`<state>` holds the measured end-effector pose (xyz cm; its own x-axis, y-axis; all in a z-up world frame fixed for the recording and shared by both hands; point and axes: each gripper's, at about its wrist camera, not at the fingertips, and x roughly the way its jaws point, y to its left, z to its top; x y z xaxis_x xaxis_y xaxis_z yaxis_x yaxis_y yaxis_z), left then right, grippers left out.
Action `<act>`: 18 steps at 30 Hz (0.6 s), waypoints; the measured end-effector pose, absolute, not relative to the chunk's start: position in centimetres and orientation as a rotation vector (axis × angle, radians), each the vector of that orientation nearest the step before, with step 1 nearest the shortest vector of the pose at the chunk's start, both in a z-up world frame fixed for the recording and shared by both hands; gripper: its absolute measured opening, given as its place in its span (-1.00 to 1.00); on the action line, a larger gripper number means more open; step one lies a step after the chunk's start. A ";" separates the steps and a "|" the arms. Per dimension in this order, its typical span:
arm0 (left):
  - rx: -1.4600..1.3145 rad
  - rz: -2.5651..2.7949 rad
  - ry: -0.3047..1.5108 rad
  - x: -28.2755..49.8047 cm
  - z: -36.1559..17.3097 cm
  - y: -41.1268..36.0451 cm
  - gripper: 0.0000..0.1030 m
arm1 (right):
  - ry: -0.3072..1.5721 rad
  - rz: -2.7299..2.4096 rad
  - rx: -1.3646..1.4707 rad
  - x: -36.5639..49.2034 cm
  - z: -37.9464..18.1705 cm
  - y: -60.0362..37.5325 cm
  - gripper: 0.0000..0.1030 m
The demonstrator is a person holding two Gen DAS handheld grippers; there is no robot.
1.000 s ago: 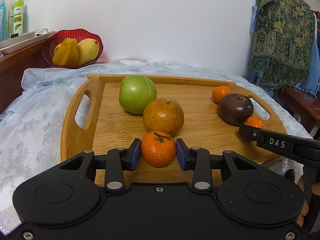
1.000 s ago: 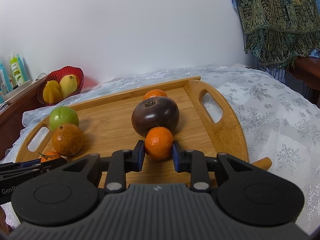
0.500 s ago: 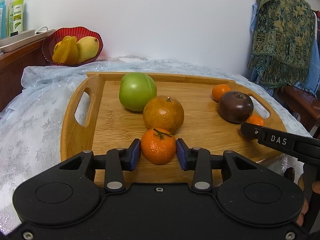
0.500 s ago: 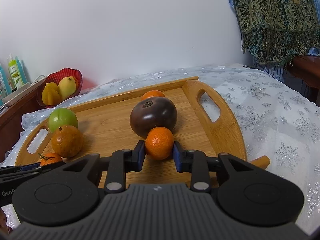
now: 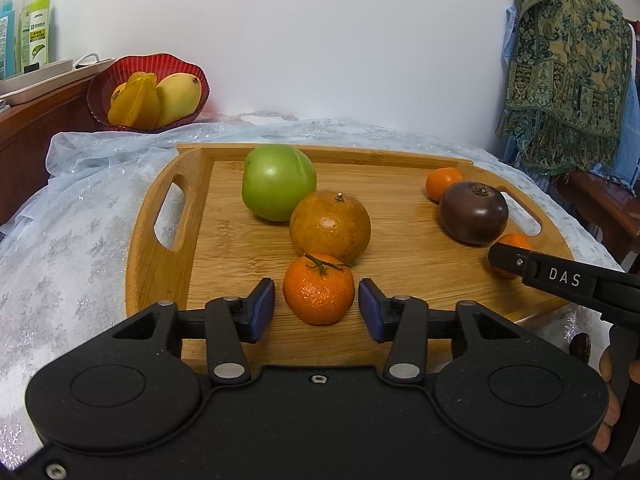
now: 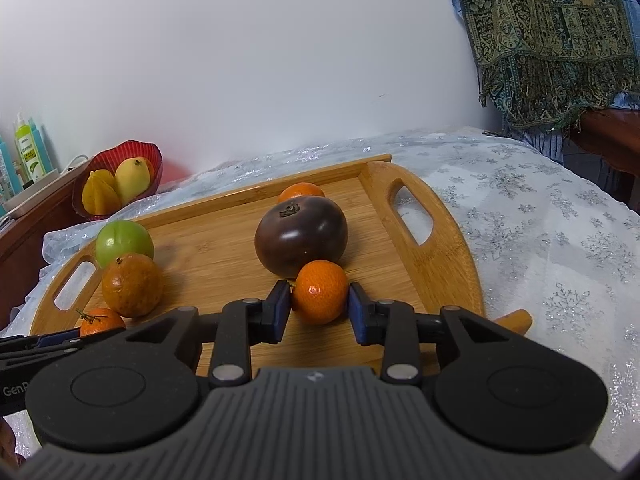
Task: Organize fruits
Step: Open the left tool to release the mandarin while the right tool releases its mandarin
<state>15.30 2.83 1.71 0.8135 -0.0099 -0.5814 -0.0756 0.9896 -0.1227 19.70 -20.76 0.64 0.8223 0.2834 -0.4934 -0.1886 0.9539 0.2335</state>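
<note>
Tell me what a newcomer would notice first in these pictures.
Probably the two tools, each framing a small orange at the wooden tray's near edge: the left tool open around a stemmed tangerine, the right tool pressed against a mandarin. Next, the dark purple fruit just behind that mandarin, and the green fruit far left.

Patterned green-gold cloth (image 5: 568, 68) hangs at right against white wall (image 5: 320, 40). Green bottle (image 5: 36, 26) and blue bottle (image 5: 6, 36) stand on wooden sideboard (image 5: 36, 120) at left. Snowflake-print tablecloth (image 6: 560, 240) covers desk.
</note>
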 end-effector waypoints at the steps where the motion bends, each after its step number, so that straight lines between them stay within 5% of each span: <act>1: -0.145 0.034 0.620 15.2 1.7 2.8 -0.11 | 0.550 0.250 0.177 19.7 0.7 -20.8 -0.15; 5: -0.143 0.032 0.615 15.0 1.8 2.9 0.01 | 0.546 0.241 0.175 19.5 0.7 -21.0 0.11; 18: -0.139 0.024 0.591 14.3 2.3 2.7 0.40 | 0.519 0.219 0.165 18.8 0.8 -21.4 0.29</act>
<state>14.28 2.73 2.30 0.8304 -0.0175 -0.5570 -0.0623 0.9903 -0.1240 18.76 -21.40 0.81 0.8457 0.2486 -0.4722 -0.1655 0.9634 0.2108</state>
